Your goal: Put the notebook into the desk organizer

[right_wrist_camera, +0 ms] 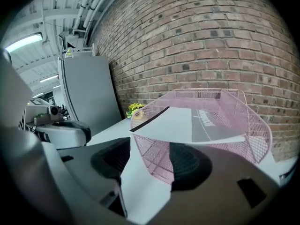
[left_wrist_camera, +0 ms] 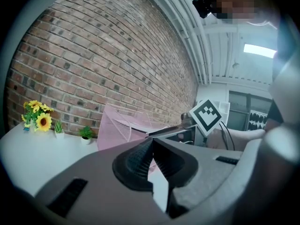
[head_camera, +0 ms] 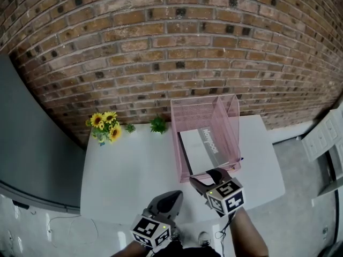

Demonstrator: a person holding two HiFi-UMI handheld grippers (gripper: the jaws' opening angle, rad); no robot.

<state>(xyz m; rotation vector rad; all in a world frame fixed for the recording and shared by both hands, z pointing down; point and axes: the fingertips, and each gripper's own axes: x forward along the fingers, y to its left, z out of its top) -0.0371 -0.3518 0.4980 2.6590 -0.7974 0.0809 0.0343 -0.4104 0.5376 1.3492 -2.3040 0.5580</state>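
A pink wire-mesh desk organizer [head_camera: 228, 114] stands at the back right of the white table [head_camera: 128, 170]. The grey and white notebook [head_camera: 201, 148] lies inside it on a slant, its near end up on the front rim. In the right gripper view the notebook [right_wrist_camera: 197, 123] sits just beyond and above the jaws. My right gripper [head_camera: 206, 178] is at the organizer's front edge, open, with nothing pressed between its pads [right_wrist_camera: 150, 158]. My left gripper [head_camera: 170, 198] is lower left of it near the table's front edge, shut and empty [left_wrist_camera: 151, 153].
Sunflowers in a small vase [head_camera: 105, 126] and two little green plants [head_camera: 158, 124] line the brick wall at the back. A grey panel [head_camera: 27, 154] stands left of the table. A white drawer unit [head_camera: 321, 138] is on the floor at right.
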